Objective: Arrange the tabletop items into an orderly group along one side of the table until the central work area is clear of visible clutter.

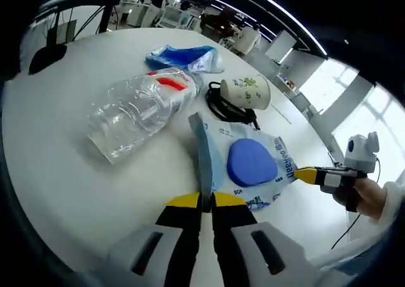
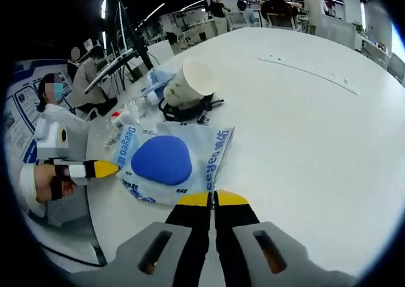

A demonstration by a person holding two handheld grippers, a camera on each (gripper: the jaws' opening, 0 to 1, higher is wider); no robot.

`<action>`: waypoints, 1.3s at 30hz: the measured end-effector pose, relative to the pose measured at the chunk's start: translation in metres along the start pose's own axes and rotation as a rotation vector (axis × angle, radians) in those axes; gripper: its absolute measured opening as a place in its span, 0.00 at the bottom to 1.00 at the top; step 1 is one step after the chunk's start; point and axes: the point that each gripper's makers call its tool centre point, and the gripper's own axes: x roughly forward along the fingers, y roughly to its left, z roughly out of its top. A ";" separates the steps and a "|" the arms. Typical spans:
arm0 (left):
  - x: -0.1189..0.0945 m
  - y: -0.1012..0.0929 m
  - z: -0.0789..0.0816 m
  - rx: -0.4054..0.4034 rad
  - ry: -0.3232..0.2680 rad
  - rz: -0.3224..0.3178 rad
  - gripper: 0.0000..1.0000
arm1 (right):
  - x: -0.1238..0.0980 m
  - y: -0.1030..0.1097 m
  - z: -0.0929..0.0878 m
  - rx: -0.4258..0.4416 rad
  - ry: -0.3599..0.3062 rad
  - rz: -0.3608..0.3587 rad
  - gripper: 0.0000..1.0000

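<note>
Both grippers are pinched on the same flat pouch (image 1: pixel 253 166): the left gripper (image 1: pixel 207 200) clamps one edge, the right gripper (image 2: pixel 213 199) the opposite one. It's pale blue with a big blue oval, lying flat on the white table (image 1: pixel 50 173). Behind it, a paper cup (image 1: pixel 247 92) on its side over a black cable (image 1: pixel 229 111), then a clear bottle (image 1: pixel 142 109) lying slantwise, cap end pointing away.

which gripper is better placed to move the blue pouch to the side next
Either: both hold it. The left hand-held gripper pinches one edge of the blue pouch, the right hand-held gripper the opposite edge.
</note>
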 end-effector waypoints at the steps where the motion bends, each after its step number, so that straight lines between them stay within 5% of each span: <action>1: -0.001 0.000 -0.001 0.004 0.016 0.000 0.02 | -0.002 0.000 0.000 0.011 -0.006 0.004 0.00; 4: -0.002 -0.006 0.000 0.143 0.013 -0.002 0.01 | -0.009 0.000 0.000 0.029 -0.027 0.011 0.00; 8: -0.003 -0.020 -0.002 0.153 0.035 -0.033 0.01 | -0.018 -0.007 -0.002 0.051 -0.053 -0.014 0.00; 17: -0.005 -0.063 0.020 0.249 -0.015 -0.134 0.00 | -0.052 -0.028 0.009 0.128 -0.162 -0.057 0.00; 39: 0.047 -0.164 0.078 0.502 -0.003 -0.337 0.00 | -0.126 -0.098 0.040 0.234 -0.396 -0.195 0.00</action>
